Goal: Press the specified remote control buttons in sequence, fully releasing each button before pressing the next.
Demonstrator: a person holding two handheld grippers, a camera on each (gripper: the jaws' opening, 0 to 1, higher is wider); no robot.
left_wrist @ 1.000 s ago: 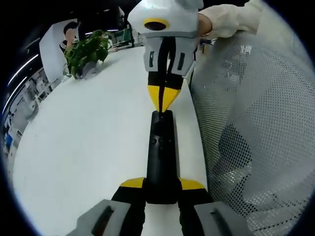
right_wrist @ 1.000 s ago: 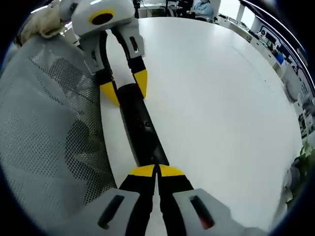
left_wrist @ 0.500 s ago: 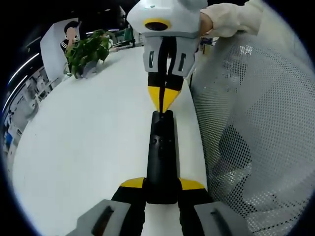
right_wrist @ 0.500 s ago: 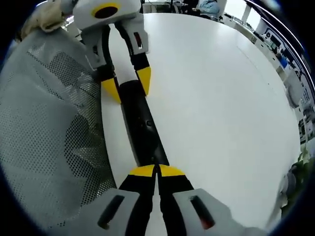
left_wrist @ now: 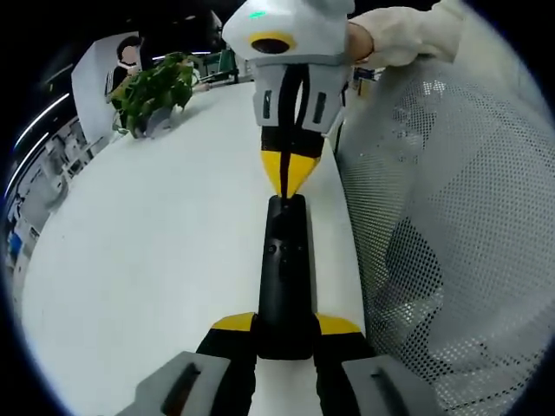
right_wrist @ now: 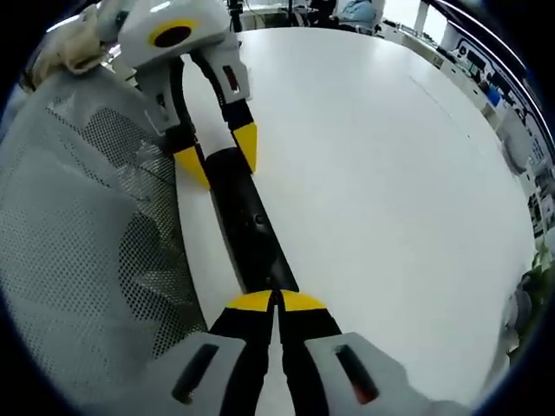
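Note:
A slim black remote [left_wrist: 284, 269] lies lengthwise on the white table [left_wrist: 147, 234], close to its edge. My left gripper [left_wrist: 286, 323] is shut on the remote's near end, one yellow tip on each side. From the top of the left gripper view, my right gripper [left_wrist: 290, 178] comes down shut, its joined yellow tips resting at the remote's far end. In the right gripper view, the right gripper [right_wrist: 277, 300] stands shut over one end of the remote [right_wrist: 251, 227]. The left gripper [right_wrist: 221, 156] clasps the other end.
A grey mesh chair back [left_wrist: 451, 251] stands right against the table edge beside the remote, also seen as mesh [right_wrist: 78, 251]. A potted plant [left_wrist: 154, 87] sits at the table's far side. A cream sleeve [left_wrist: 403, 33] holds the right gripper. Open tabletop spreads away from the chair.
The right gripper view has wobbled slightly with the hand. Both grippers keep the same places on the remote, and the remote has not moved.

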